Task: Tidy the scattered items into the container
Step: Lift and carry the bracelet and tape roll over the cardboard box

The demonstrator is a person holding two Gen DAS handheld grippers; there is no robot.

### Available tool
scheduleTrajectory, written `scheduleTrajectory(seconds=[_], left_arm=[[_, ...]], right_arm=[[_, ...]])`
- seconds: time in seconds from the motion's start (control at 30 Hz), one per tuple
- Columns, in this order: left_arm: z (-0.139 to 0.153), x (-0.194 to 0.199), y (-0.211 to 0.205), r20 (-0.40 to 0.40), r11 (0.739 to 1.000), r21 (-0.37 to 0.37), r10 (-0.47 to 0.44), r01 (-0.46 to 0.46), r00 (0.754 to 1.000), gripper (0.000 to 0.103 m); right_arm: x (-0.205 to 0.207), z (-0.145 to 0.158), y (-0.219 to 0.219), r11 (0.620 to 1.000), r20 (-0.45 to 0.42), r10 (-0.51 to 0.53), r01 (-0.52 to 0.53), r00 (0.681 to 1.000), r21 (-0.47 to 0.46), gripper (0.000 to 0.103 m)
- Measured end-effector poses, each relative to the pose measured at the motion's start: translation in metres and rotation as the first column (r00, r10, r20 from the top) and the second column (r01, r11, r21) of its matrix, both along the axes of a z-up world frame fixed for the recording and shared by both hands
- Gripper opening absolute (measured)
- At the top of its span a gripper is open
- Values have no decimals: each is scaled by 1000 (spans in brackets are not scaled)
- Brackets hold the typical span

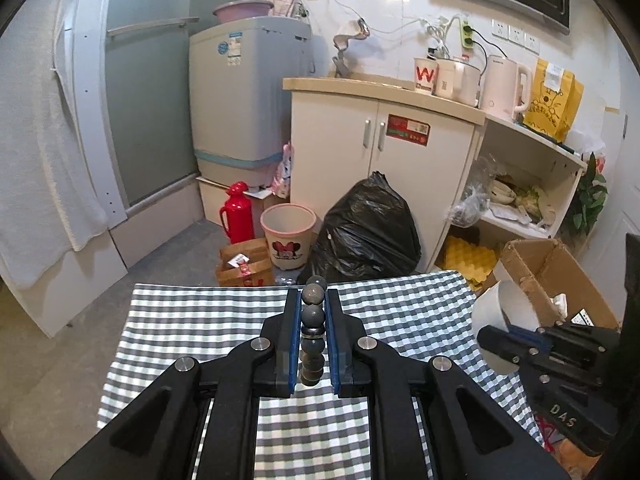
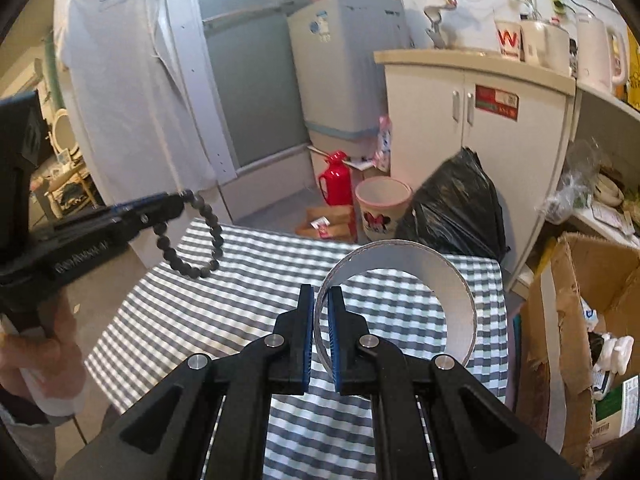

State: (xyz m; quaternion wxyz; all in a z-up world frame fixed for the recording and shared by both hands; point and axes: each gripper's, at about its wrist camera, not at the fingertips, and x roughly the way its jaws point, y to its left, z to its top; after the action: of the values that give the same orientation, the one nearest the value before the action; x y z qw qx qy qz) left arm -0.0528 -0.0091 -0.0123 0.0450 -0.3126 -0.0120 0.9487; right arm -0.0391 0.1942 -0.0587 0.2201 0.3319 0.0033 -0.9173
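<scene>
Table (image 1: 200,320), grey-white checked cloth (image 2: 240,300)

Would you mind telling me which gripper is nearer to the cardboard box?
Right. The right gripper, clamping the white ring, is beside the cardboard box; the left gripper, holding the bead bracelet, is across the table.

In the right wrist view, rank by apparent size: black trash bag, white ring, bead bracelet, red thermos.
1. white ring and black trash bag: look alike, and the ring is far nearer the camera, so unranked.
2. bead bracelet, hanging from the left gripper.
3. red thermos, farther off.
</scene>
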Motion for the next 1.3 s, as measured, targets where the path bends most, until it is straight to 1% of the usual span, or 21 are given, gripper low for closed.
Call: scheduleTrajectory(seconds=[0.23, 0.37, 0.8, 1.07, 1.3], left_arm=[[12, 25, -12, -33, 999, -13, 36, -36, 999, 11], [19, 39, -12, -47, 999, -16, 33, -34, 998, 11], [36, 76, -11, -96, 999, -13, 41, -42, 995, 11], [49, 89, 1, -129, 1000, -7, 17, -18, 992, 11], [53, 83, 25, -132, 1000, -8, -25, 24, 991, 11]], right_arm=[[26, 24, -12, 1000, -68, 22, -23, 997, -8, 7], [36, 35, -15, 999, -97, 36, -38, 995, -16, 7], [69, 57, -19, 997, -167, 60, -66, 984, -27, 7], [82, 70, -8, 998, -204, 49, -55, 978, -23, 7], [83, 72, 16, 1000, -212, 1, -5, 977, -19, 7]])
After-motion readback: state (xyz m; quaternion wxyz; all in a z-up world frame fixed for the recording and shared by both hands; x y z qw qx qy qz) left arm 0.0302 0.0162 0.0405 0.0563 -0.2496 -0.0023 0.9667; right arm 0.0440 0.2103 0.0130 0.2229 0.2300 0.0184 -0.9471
